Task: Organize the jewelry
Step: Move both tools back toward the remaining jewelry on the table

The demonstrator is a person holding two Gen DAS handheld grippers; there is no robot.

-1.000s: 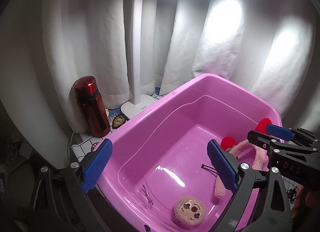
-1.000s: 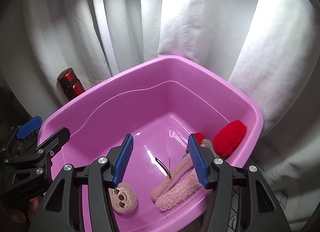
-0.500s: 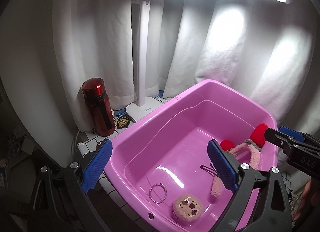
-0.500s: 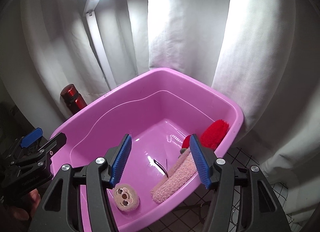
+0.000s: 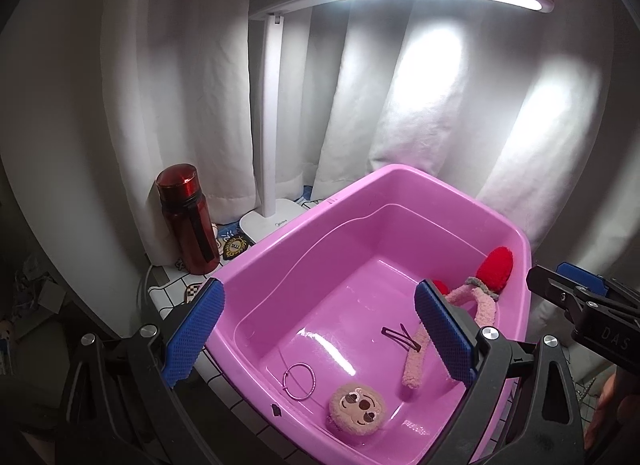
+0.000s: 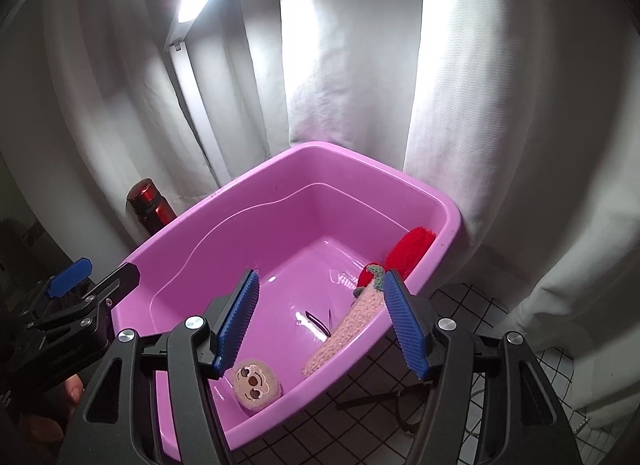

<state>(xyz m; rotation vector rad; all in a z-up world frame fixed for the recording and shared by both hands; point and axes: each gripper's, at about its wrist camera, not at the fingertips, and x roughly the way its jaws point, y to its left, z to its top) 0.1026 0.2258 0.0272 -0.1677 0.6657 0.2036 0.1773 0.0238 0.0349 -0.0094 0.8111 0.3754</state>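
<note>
- Pink tub (image 5: 400, 201) stood on the tiled counter (image 6: 472, 305); red bottle (image 5: 188, 221) and white lamp (image 5: 268, 113) stood beside it, white curtain (image 6: 344, 65) behind.
- In the tub lay a wire ring (image 5: 299, 380), dark hair clip (image 5: 402, 337), round plush face (image 5: 357, 408) and pink plush band (image 5: 416, 353) with red ends.
- Against a second earlier, both views sat higher and farther back; the ring lay open as a loop.
- Left gripper (image 5: 320, 341): jaws spread, empty.
- Right gripper (image 6: 322, 325): jaws opening, nothing between them.

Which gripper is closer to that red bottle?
Left. The left gripper hangs over the tub's corner beside the bottle; the right gripper, empty and opening, is over the opposite side.
</note>
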